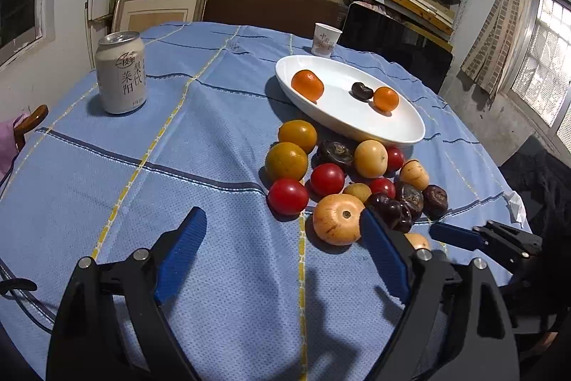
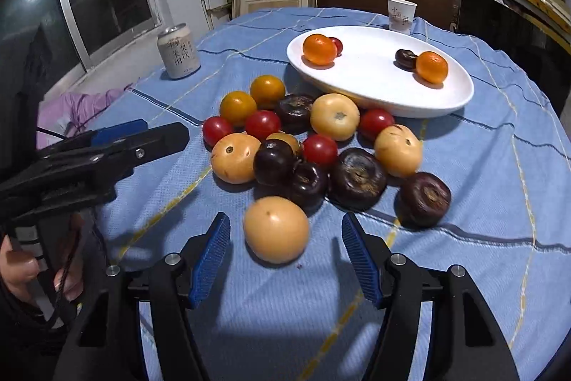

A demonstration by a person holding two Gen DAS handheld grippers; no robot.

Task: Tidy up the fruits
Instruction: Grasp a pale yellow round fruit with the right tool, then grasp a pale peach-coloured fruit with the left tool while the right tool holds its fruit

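Note:
A white oval plate (image 2: 446, 102) (image 1: 407, 134) holds two oranges (image 2: 319, 49), a dark fruit (image 2: 405, 59) and a small red tomato (image 2: 337, 44). In front of it lies a pile of several fruits: red tomatoes (image 1: 288, 196), yellow-orange ones (image 1: 286, 161), tan round ones (image 1: 339, 218) and dark brown ones (image 2: 357, 177). My left gripper (image 1: 282, 224) is open and empty, low over the cloth left of the pile. My right gripper (image 2: 283, 229) is open, its jaws on either side of a tan fruit (image 2: 276, 229) without touching it.
A drink can (image 1: 121, 72) stands at the far left of the blue tablecloth (image 1: 214, 138). A paper cup (image 1: 325, 39) stands behind the plate. Shelves of boxes and chairs lie beyond the table. A pink cloth (image 2: 78, 109) lies at the left edge.

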